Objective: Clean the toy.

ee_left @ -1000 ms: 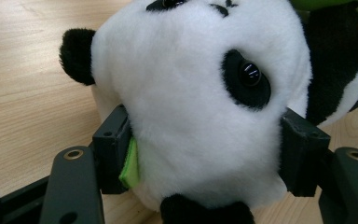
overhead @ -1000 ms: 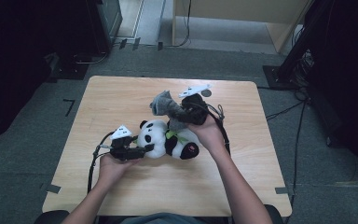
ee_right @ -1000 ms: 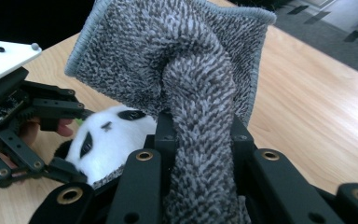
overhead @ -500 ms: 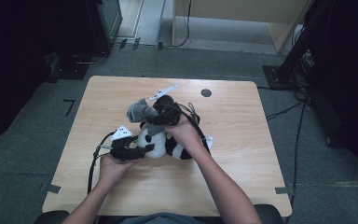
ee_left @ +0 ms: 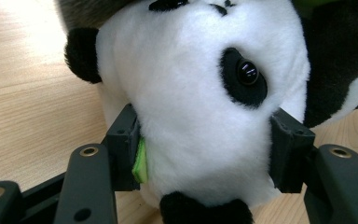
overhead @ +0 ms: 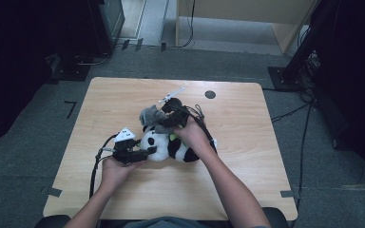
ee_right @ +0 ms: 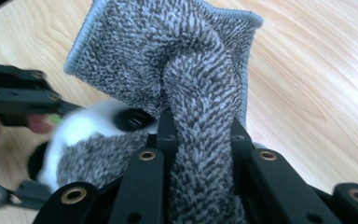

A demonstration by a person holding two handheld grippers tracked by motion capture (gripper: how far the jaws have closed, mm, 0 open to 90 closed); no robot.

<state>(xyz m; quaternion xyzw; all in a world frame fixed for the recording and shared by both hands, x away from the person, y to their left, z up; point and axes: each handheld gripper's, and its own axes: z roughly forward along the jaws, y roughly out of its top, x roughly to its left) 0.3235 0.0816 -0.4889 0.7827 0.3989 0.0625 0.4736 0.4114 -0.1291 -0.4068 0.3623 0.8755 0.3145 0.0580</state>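
**Panda held at the head while the grey cloth comes over it**

Panda plush (overhead: 168,145) lies near the middle of the wooden table (overhead: 247,190), a little toward the person's edge, its white head to the left and its black-and-white body to the right.

On the left, the left gripper (overhead: 140,153) has its jaws spread wide around the panda's head and pressed into the fur on both sides; the left gripper view shows the pads sunk into the white plush beside the eye patch. It is holding the toy steady.

To the right and just behind the head, the right gripper (overhead: 164,121) is clamped narrowly on a bunched fold of grey cloth (overhead: 151,115), which drapes against the top of the panda's head.

A second ago that cloth was held farther toward the far right of the table, clear of the toy; half a second ago it was already sliding leftward. Now it touches the head. The left gripper and the panda have barely shifted. My guess is the person is wiping or covering the panda, with the stroke just beginning.

A small dark disc (overhead: 210,94) sits near the far edge.
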